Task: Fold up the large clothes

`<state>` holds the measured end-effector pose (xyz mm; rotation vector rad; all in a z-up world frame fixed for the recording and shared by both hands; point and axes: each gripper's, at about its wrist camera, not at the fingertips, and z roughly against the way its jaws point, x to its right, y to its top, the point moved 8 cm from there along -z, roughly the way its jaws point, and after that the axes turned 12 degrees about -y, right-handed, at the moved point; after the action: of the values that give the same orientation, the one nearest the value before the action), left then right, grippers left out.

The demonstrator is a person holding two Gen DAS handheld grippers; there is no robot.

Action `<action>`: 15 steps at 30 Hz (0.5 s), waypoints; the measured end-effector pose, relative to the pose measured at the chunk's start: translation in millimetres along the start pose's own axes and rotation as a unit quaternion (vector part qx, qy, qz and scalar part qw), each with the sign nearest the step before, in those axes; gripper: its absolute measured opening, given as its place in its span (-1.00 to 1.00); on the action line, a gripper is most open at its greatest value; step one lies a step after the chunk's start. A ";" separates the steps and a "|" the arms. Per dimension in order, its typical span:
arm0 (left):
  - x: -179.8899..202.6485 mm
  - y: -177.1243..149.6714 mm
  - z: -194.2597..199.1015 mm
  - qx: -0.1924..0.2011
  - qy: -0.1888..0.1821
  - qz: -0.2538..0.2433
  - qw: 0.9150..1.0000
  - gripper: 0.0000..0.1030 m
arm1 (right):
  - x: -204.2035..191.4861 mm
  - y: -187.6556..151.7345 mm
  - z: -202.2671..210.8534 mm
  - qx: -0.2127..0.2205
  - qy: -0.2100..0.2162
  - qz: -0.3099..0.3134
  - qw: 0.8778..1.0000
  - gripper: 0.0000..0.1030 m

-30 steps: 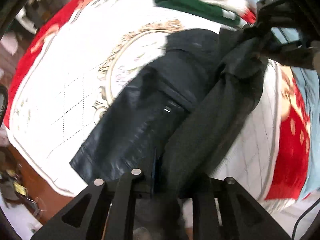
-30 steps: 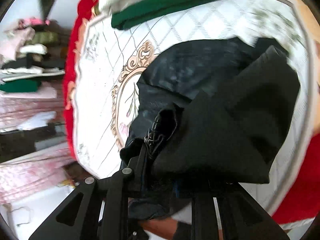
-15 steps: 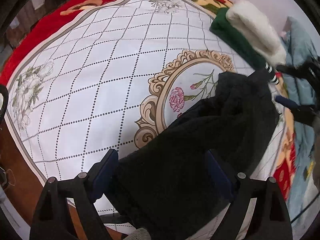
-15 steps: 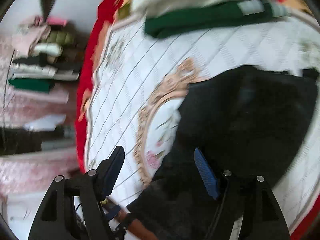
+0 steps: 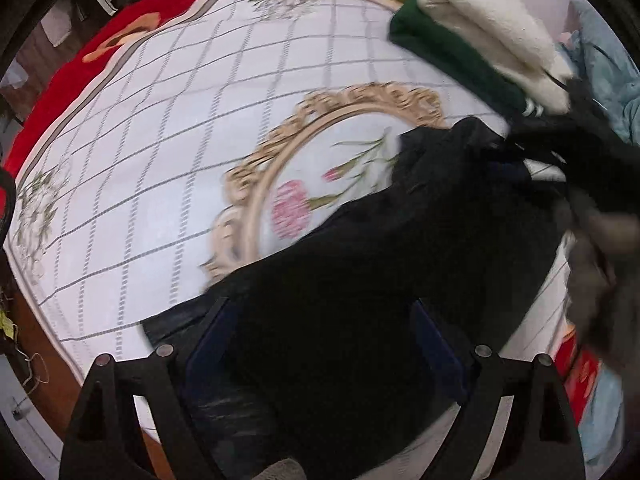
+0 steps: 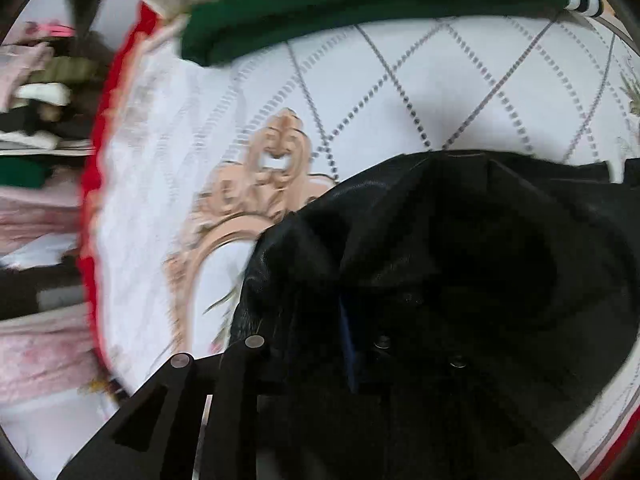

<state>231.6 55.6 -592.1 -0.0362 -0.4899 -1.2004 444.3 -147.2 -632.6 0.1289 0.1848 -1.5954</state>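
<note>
Both grippers have let go of the black jacket (image 5: 360,280); left gripper (image 5: 320,344) is standing apart, right gripper's (image 6: 400,344) state is hidden.

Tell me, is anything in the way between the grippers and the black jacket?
Nothing visible. The black jacket already lies between the fingers of the left hand-held gripper, and it covers the right hand-held gripper. The folded green garment sits apart, farther back.
</note>
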 end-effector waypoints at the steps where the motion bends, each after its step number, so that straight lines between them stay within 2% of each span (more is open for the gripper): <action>1: 7.4 5.0 -4.5 -0.007 0.009 0.009 1.000 0.73 | 9.7 -3.3 20.8 0.009 0.013 -0.007 1.000 -0.16; 2: 15.2 10.6 -13.5 -0.015 0.007 0.017 1.000 0.73 | 23.9 -6.7 37.8 0.022 0.017 -0.013 1.000 0.29; 3: 16.2 15.9 -28.9 -0.029 0.001 0.035 0.999 0.73 | 43.7 -10.7 55.9 0.040 0.011 -0.023 0.999 0.46; 4: 11.1 19.4 -45.0 -0.038 0.004 0.058 0.998 0.73 | 65.8 -12.8 70.7 0.057 0.001 -0.036 0.998 0.54; 5: -2.1 21.1 -66.0 -0.049 0.022 0.090 0.994 0.73 | 90.5 -16.3 81.1 0.068 -0.012 -0.048 0.996 0.54; 7: -16.1 18.4 -89.5 -0.062 0.018 0.129 0.990 0.83 | 133.4 -25.2 84.5 0.064 -0.023 -0.073 0.995 0.54; 9: -17.8 19.2 -92.5 -0.050 0.022 0.124 0.991 0.87 | 170.0 -28.7 70.1 0.044 -0.021 -0.108 0.993 0.54; 10: -16.3 19.0 -90.4 -0.044 0.028 0.111 0.992 0.87 | 187.4 -29.3 58.9 0.036 -0.002 -0.129 0.991 0.54; 11: -12.6 21.0 -89.7 -0.024 0.005 0.103 0.994 0.88 | 196.9 -27.6 49.5 0.032 0.013 -0.143 0.989 0.54; 13: -14.3 20.0 -87.2 -0.019 0.001 0.101 0.995 0.88 | 208.9 -22.7 29.5 0.031 0.066 -0.173 0.982 0.50; 14: -15.4 20.0 -87.2 -0.020 -0.001 0.101 0.995 0.88 | 209.6 -17.8 24.4 0.046 0.109 -0.183 0.976 0.24; 15: -17.2 20.6 -87.0 -0.021 -0.002 0.100 0.995 0.89 | 211.2 -15.1 22.9 0.059 0.125 -0.190 0.972 -0.02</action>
<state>275.5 54.0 -671.9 -0.1205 -0.4530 -1.0136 422.9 -358.3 -651.1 0.4080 0.3252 -1.9719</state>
